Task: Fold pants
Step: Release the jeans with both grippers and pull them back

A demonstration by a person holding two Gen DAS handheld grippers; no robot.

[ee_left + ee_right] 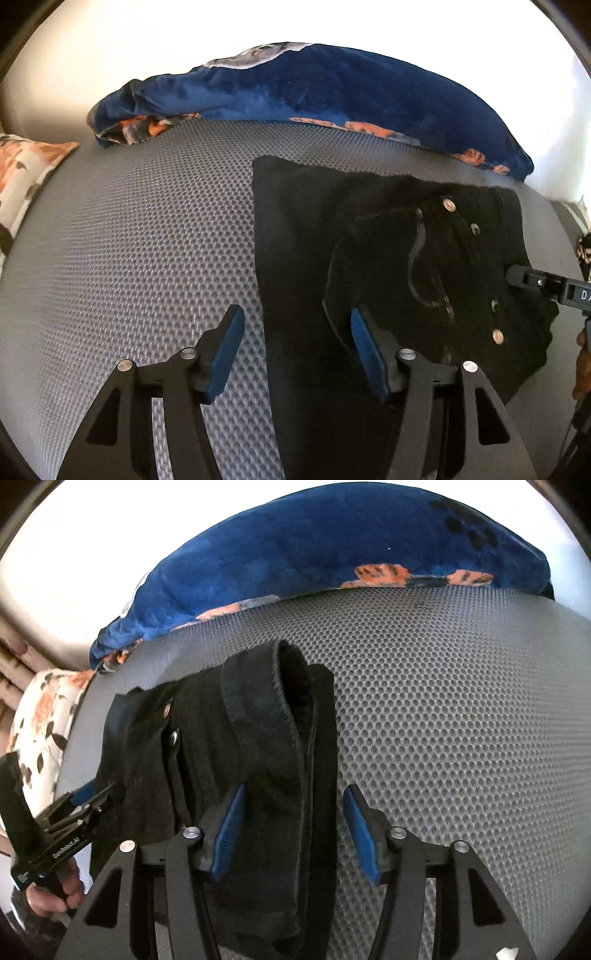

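Black pants (pixel 399 266) lie folded in a compact stack on the grey mesh mattress (pixel 147 240), with metal buttons showing on top. My left gripper (pixel 297 350) is open over the stack's left edge; its right finger is above the fabric, its left above the mattress. In the right wrist view the pants (pixel 236 746) show their waistband end. My right gripper (pixel 291 830) is open over the stack's right edge. Each gripper also shows from the other side: the right one (pixel 532 282) at the stack's far right, the left one (pixel 96 805) at its left.
A rumpled blue blanket (pixel 314 92) with orange patches lies along the far side of the mattress. A floral pillow (pixel 26 173) sits at the left, also in the right wrist view (pixel 44 716). The wall behind is bright white.
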